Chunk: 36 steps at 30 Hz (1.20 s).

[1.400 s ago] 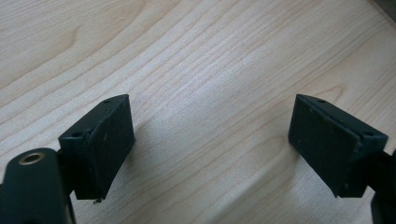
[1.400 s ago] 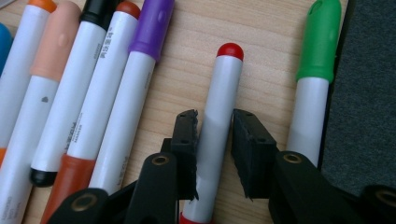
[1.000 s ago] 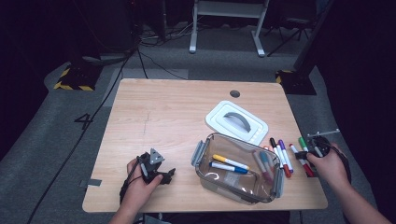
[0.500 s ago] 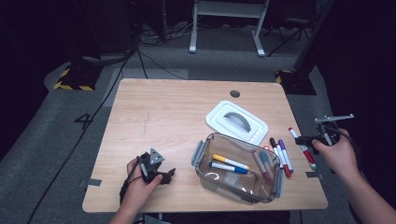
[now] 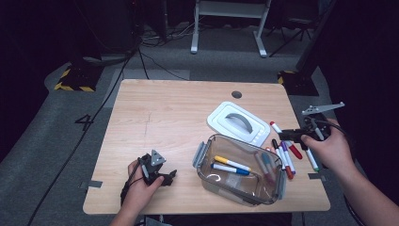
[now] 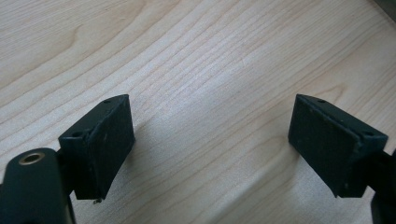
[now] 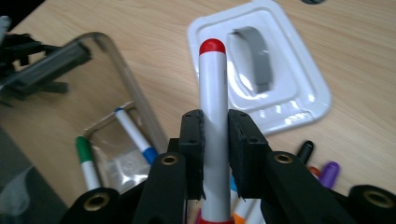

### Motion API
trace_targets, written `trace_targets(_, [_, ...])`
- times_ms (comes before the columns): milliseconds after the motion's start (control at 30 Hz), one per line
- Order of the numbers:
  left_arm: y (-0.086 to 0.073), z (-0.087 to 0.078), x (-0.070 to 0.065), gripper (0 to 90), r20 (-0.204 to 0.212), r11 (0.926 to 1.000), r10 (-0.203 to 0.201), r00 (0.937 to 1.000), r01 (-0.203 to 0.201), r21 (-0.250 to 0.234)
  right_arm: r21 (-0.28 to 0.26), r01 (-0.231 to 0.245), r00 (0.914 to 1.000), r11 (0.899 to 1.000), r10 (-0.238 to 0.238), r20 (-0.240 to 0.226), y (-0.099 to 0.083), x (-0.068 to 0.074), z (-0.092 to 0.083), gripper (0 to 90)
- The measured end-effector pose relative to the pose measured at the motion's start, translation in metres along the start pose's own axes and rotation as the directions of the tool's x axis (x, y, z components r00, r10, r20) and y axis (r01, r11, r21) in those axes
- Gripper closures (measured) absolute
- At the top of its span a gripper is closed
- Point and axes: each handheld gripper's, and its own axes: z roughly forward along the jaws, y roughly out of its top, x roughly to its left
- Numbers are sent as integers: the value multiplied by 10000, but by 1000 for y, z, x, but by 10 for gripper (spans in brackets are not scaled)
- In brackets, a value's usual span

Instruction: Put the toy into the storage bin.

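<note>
My right tool (image 7: 215, 154) was clamped on a red-capped marker (image 7: 212, 112), held above the worktop's (image 5: 169, 113) right edge, over the loose markers (image 5: 287, 157) lying beside the clear container (image 5: 242, 190). The white lid (image 5: 237, 123) lay just behind that container. My left tool (image 6: 210, 144) rested on pale wood grain near the front left, jaws apart and holding nothing. Around the worktop lay grey carpet with cables (image 5: 155, 59) and a white frame's feet (image 5: 228, 47).

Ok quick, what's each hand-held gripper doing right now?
Left hand-held gripper: open, nothing between its jaws, over bare table.
Right hand-held gripper: closed on the red-capped marker.
</note>
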Motion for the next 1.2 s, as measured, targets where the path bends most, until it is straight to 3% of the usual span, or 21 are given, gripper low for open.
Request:
trace_targets(233, [0, 0, 0, 149, 0, 10000, 0, 10000, 0, -1, 294, 615, 9916, 9977, -577, -1155, 11, 33, 14, 768])
trace_targets(667, [0, 0, 0, 149, -1, 10000, -6, 10000, 6, -30, 1091, 1590, 9547, 9812, -1247, -2704, 11, 80, 56, 768])
trace_targets(867, [0, 0, 0, 149, 0, 10000, -4, 10000, 4, -24, 1816, 2117, 9343, 9603, -1444, -3259, 3, 99, 85, 768])
trace_targets(1033, [0, 0, 0, 149, 2, 10000, 2, 10000, -2, -3, 2448, 2350, 9199, 9407, -1338, -3686, -5, 108, 106, 767])
trace_targets(1200, [0, 0, 0, 149, -1, 10000, -4, 10000, 4, -23, 3129, 2690, 9111, 9109, -1353, -3895, -13, 117, 126, 767])
